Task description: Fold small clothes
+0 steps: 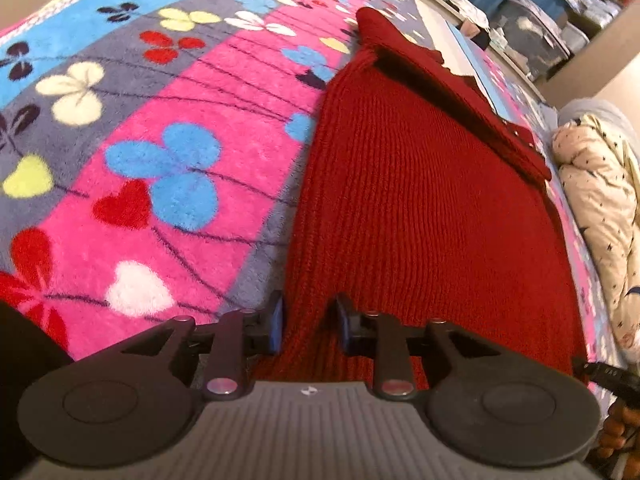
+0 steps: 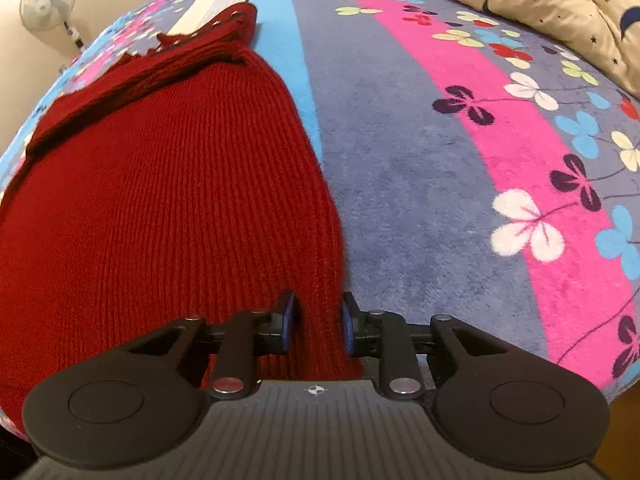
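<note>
A dark red ribbed knit sweater (image 1: 420, 208) lies flat on a flowered fleece blanket (image 1: 160, 120), with a sleeve (image 1: 440, 92) folded across its far part. My left gripper (image 1: 310, 328) is shut on the near left corner of the hem, and bunched knit fills the gap between its blue pads. In the right wrist view the same sweater (image 2: 160, 200) spreads to the left. My right gripper (image 2: 318, 324) is shut on its near right edge, with a fold of knit pinched between the pads. Both grippers sit low over the blanket (image 2: 420, 160).
A cream star-print quilt (image 1: 600, 208) is heaped to the right of the sweater, also seen as a quilt (image 2: 560, 0) at the far right. A standing fan (image 2: 46, 0) is beyond the bed at the left. Cluttered shelves (image 1: 540, 28) line the far side. A hand (image 1: 620, 432) shows at the lower right.
</note>
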